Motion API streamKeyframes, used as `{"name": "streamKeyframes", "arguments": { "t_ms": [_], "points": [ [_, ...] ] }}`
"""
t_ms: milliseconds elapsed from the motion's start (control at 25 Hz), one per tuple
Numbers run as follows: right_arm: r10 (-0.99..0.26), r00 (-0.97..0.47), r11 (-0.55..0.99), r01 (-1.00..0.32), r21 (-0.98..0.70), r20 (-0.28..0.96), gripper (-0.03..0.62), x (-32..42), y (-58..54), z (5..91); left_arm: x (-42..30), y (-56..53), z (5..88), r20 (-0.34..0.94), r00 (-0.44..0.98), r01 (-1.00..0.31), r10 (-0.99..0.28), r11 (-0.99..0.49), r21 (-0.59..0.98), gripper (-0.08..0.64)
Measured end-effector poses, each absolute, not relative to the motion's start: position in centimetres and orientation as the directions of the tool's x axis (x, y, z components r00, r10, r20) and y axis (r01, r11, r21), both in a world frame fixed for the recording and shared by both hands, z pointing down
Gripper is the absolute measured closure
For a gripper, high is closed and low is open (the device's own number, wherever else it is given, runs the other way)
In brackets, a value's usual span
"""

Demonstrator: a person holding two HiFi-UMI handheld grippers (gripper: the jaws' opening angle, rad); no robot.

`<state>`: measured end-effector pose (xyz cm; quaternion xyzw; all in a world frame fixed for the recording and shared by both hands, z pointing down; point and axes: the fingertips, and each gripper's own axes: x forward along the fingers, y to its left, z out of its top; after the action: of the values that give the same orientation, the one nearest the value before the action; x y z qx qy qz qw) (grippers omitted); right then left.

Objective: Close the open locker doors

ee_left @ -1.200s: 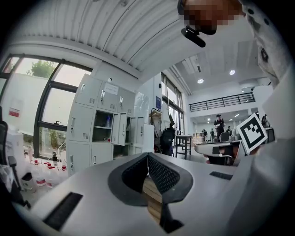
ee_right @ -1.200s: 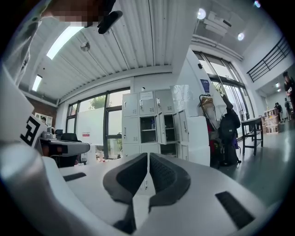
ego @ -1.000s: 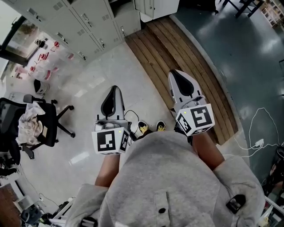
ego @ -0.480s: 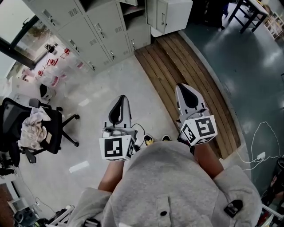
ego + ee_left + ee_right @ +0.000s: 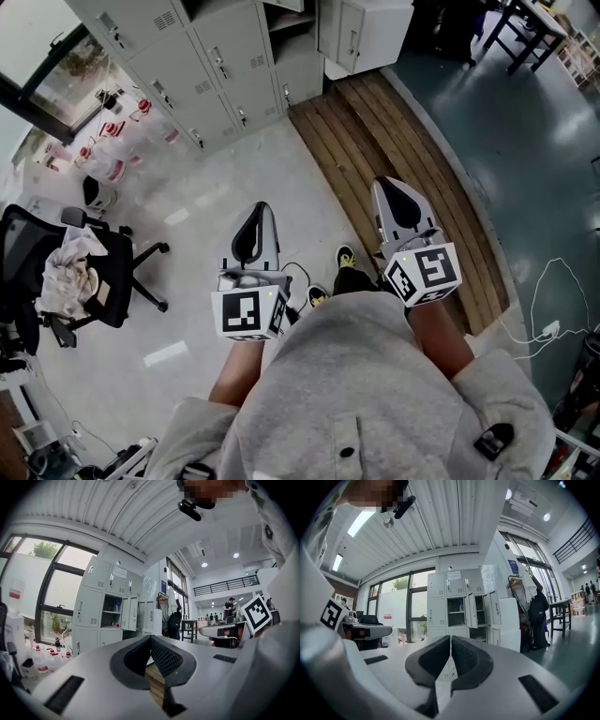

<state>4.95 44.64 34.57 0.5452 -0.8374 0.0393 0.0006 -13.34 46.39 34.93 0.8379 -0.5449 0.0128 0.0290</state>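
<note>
Left hand-held gripper (image 5: 261, 206) and right hand-held gripper (image 5: 383, 182), both closed and empty, well short of open locker door (image 5: 472, 603) ahead.

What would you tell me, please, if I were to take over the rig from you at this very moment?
Left gripper: shut, empty, pointing level.
Right gripper: shut, empty, also level.
Lockers: ahead of both grippers and well out of reach; neither gripper touches them. An open door swings out from a middle-row compartment. A second door just right of it looks open as well.
Done: no door closed yet.
Left: walk up to the lockers and push each open door shut.
</note>
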Motion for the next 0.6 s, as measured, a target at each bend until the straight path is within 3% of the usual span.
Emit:
{"name": "streamKeyframes", "arguments": {
  "t_ms": [600],
  "points": [
    [-0.917, -0.400, 0.399, -0.915, -0.053, 0.006, 0.558, 4.7, 40.5, 35.3, -14.2, 42.9, 35.6, 0.025, 0.409, -0.912, -0.912, -0.409, 0.026, 0.549]
  ]
}}
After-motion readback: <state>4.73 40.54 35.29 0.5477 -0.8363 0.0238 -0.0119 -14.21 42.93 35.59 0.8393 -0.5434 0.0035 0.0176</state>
